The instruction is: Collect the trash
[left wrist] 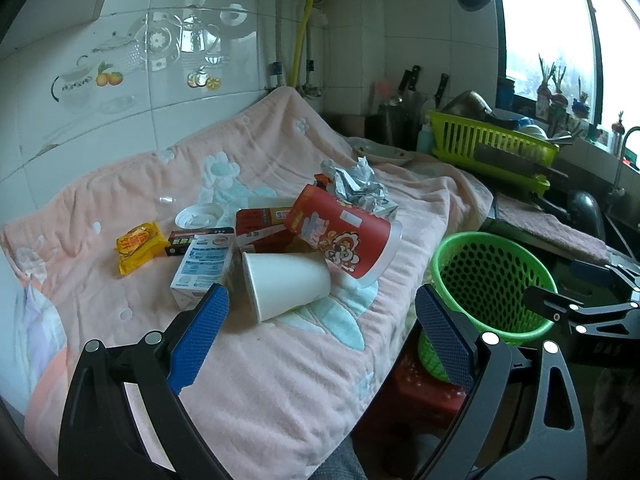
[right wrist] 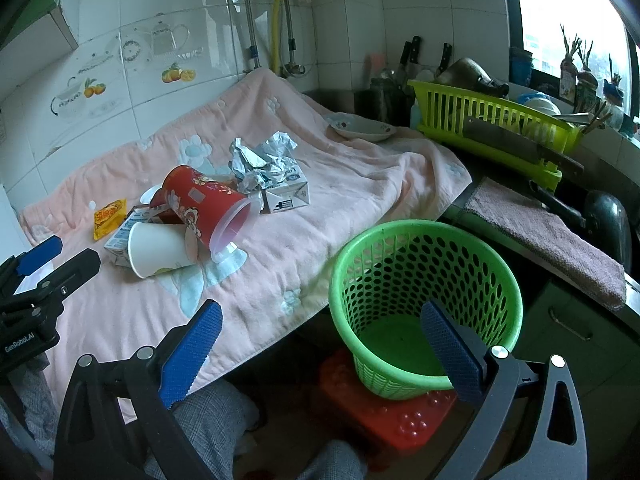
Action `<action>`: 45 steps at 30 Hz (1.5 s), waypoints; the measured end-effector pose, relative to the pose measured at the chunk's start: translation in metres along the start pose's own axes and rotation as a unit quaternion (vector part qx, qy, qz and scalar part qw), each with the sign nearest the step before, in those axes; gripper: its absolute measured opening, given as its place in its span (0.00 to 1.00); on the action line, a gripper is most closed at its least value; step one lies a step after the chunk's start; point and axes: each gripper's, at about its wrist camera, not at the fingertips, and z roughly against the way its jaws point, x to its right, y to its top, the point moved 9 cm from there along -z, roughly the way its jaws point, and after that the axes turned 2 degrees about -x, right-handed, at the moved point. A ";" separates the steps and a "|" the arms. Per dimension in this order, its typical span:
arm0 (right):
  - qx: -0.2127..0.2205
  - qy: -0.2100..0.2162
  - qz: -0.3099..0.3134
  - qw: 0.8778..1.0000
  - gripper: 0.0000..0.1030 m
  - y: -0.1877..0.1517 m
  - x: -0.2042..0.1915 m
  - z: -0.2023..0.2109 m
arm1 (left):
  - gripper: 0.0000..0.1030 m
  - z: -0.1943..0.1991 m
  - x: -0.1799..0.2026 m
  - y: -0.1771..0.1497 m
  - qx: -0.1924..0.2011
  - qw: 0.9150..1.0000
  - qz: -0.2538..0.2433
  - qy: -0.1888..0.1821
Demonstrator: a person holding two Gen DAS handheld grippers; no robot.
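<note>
Pink towel (left wrist: 280,360) across the desk carries every scrap: paper cup (left wrist: 286,286), red tub (left wrist: 340,232), foil (left wrist: 356,184). Green basket (right wrist: 424,280), lower right, looks empty. Both grippers' (left wrist: 320,332) (right wrist: 320,344) fingers gape apart, holding nothing.

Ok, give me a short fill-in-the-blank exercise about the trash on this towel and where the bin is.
1. The white paper cup lies on its ____.
2. The green mesh wastebasket stands on a ____ plastic stool.
3. The crumpled foil wrapper rests on a small ____ carton.
4. Both the left gripper and right gripper have jaws that are ____.

Missing words: side; red; white; open
</note>
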 end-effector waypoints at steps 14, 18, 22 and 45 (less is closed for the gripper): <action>-0.004 0.000 0.003 1.000 0.94 -0.001 -0.001 -0.005 | 0.90 -0.004 -0.005 0.001 -0.002 1.000 0.003 0.001; -0.004 0.000 0.003 1.000 0.94 -0.001 -0.001 -0.006 | 0.90 -0.004 -0.006 0.001 -0.002 1.000 0.003 0.001; -0.004 0.000 0.003 1.000 0.94 0.000 -0.001 -0.005 | 0.90 -0.004 -0.007 0.002 -0.002 1.000 0.004 0.002; -0.006 0.049 0.027 0.998 0.93 0.037 -0.021 -0.030 | 0.90 -0.011 -0.045 0.008 -0.005 0.999 0.037 0.017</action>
